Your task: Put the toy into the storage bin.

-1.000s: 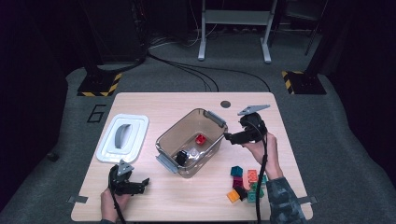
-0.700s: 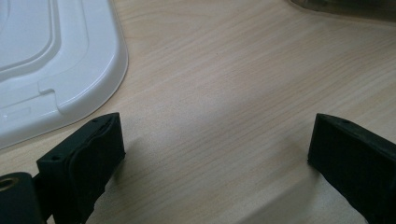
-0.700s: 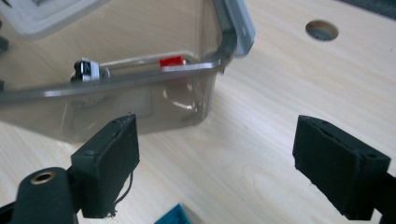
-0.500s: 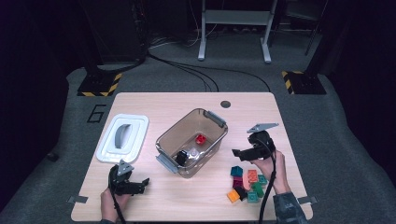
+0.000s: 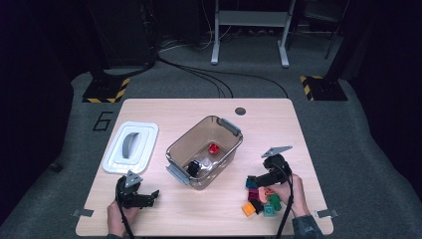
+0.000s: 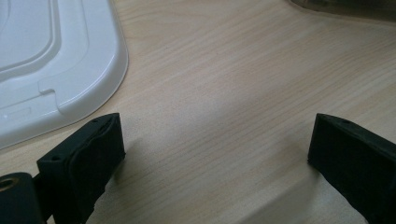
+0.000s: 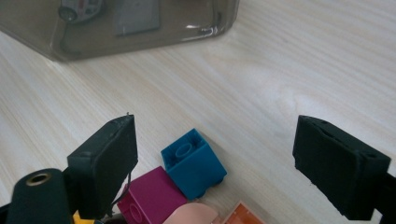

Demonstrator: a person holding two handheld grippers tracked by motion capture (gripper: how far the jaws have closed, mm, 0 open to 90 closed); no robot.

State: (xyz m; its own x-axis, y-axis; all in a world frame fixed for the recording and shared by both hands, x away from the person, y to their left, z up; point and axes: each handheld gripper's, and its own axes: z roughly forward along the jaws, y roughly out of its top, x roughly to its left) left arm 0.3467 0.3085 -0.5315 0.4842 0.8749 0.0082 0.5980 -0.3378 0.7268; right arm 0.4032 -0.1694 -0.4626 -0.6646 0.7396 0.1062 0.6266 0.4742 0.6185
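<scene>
In the high view, a few pieces are seen already inside the clear bin point(image 5: 205, 152); a pile of blocks point(image 5: 260, 199) is left near the tabletop's front right corner. In the left gripper view, the left hand-held gripper point(image 6: 215, 154) is seen released over bare tabletop point(image 6: 224, 93). In the right gripper view, the right hand-held gripper point(image 7: 219, 158) is shown released, with a blue block point(image 7: 194, 163) between its jaws, not yet grasped.

Glossy plastic blue block point(image 7: 194, 163) on matt wood-grain table point(image 7: 261, 79)

Probably a lab or test studio: a lone wooden counter point(image 5: 164, 107) on grey carpet, hazard-striped stand bases point(image 5: 105, 91), trailing floor cables point(image 5: 199, 74), dark surroundings, a metal frame point(image 5: 249, 30) behind.
</scene>
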